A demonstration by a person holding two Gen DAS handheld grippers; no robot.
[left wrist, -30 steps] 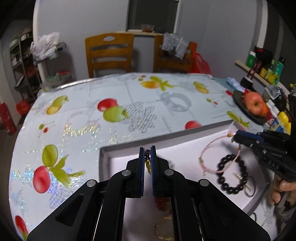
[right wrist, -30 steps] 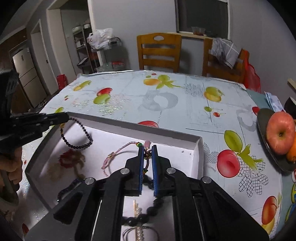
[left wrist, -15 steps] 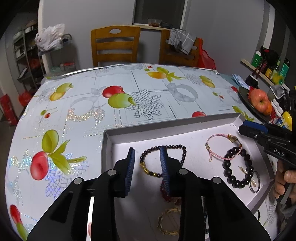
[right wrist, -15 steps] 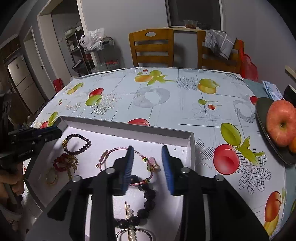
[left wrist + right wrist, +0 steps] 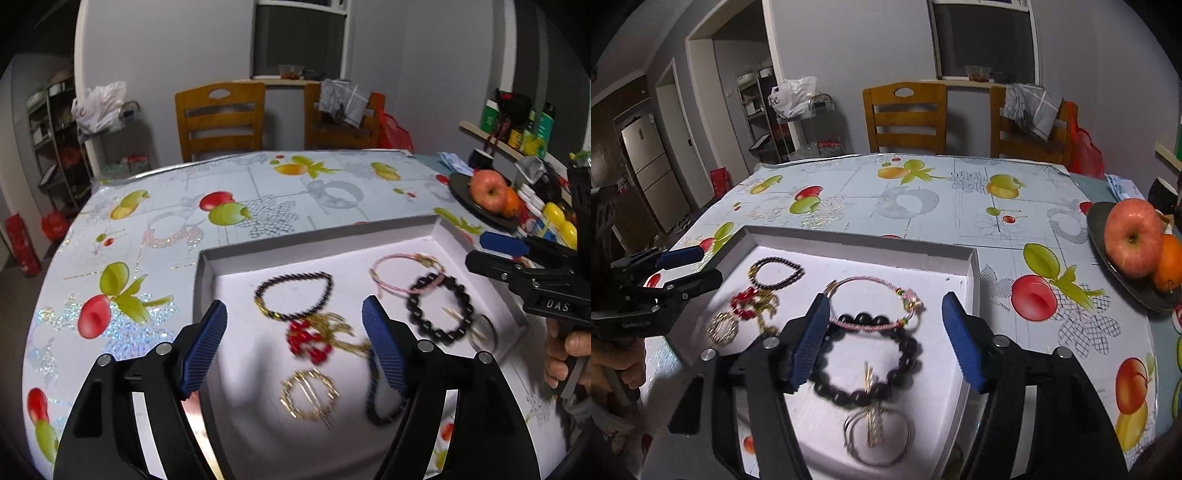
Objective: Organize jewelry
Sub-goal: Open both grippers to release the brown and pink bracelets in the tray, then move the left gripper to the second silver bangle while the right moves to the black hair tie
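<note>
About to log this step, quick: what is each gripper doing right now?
Left gripper: open, jaws just opened, holding nothing; small dark bead bracelet lies in the tray.
Right gripper: open, just opened, empty; pink cord bracelet lies free.

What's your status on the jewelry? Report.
Left claw, right claw: just opened, empty. Small dark bead bracelet and pink cord bracelet lying in white tray. Nothing obstructing.
</note>
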